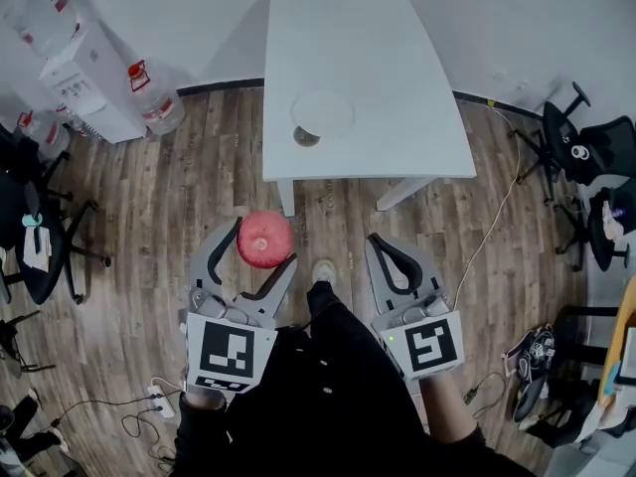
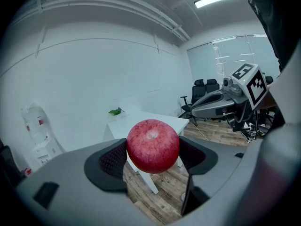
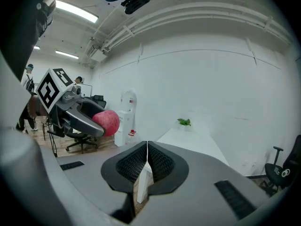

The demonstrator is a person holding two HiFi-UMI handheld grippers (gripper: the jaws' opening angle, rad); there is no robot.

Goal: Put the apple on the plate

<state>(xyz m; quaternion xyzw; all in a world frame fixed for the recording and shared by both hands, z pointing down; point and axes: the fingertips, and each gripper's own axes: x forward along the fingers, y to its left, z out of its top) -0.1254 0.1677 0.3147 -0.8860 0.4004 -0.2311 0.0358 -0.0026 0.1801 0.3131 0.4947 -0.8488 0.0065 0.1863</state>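
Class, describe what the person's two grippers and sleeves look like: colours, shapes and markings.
Both the left gripper and right gripper have grey bodies with curved jaws lined with black ribbed pads. Each carries a white cube bearing black square markers. The right one shows a small green light. The sleeves are black.

One plate (image 1: 322,113) on white table (image 1: 388,78)

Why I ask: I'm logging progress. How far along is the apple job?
Done: the apple is gripped between the left gripper's fingers. In hand: it is held over the wooden floor, short of the white table. Left: setting it on the empty plate there. The right gripper is shut, empty.
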